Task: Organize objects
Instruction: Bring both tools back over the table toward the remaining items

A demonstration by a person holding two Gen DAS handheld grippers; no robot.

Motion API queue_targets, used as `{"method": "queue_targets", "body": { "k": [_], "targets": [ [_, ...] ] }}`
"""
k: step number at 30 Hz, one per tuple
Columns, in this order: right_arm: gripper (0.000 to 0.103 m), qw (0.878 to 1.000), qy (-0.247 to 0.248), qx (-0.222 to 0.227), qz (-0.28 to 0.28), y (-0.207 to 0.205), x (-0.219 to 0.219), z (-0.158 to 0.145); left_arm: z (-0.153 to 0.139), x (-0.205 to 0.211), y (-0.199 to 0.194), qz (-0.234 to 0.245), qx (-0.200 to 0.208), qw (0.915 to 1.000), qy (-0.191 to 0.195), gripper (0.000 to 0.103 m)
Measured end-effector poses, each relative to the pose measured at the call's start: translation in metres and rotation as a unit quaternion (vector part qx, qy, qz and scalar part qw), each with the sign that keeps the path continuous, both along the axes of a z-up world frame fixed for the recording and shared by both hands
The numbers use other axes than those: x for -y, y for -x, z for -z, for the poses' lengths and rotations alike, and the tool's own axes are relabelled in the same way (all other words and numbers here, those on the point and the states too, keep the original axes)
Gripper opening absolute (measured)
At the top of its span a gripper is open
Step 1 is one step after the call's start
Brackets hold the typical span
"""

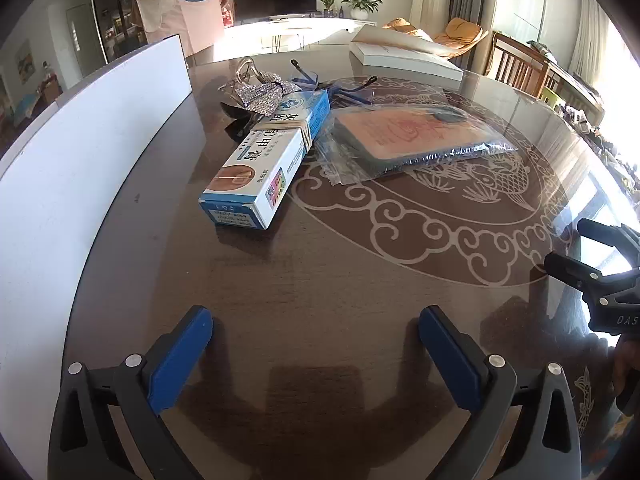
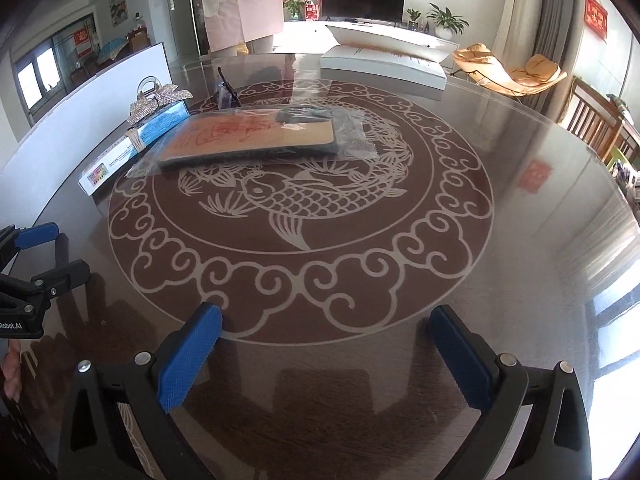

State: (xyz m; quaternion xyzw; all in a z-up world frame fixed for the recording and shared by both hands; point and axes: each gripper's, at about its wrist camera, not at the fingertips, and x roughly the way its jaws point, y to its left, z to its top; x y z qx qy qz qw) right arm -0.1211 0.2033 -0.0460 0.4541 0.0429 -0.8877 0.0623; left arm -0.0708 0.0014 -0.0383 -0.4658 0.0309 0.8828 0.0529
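A blue and white box (image 1: 264, 164) with a rubber band lies on the round table (image 1: 320, 280), also in the right wrist view (image 2: 136, 144). A rhinestone bow clip (image 1: 262, 96) rests on its far end (image 2: 158, 100). A flat packet in clear plastic (image 1: 404, 136) lies beside the box (image 2: 248, 136). Blue glasses (image 1: 340, 88) lie behind them. My left gripper (image 1: 316, 344) is open and empty, well short of the box. My right gripper (image 2: 326, 340) is open and empty near the table's front edge.
A white board (image 1: 80, 176) stands along the table's left edge. A white flat box (image 2: 384, 62) lies at the far side. A person in an apron (image 2: 240, 4) stands behind the table. Wooden chairs (image 2: 592, 120) are at the right.
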Motion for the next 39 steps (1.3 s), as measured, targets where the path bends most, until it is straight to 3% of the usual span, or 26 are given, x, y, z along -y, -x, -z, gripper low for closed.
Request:
{"method": "queue_targets", "body": {
  "k": [31, 36, 39],
  "targets": [
    [0.103, 1.000, 0.000, 0.000, 0.000, 0.001, 0.000, 0.001, 0.002, -0.002, 0.001, 0.000, -0.001, 1.0000, 0.000, 0.103],
    [0.103, 1.000, 0.000, 0.000, 0.000, 0.002, 0.000, 0.001, -0.002, 0.004, 0.011, 0.009, 0.022, 0.9997, 0.003, 0.103],
    [0.103, 1.000, 0.000, 0.000, 0.000, 0.002, 0.000, 0.001, -0.019, 0.021, 0.025, -0.014, -0.016, 0.9995, -0.022, 0.103]
  ]
}}
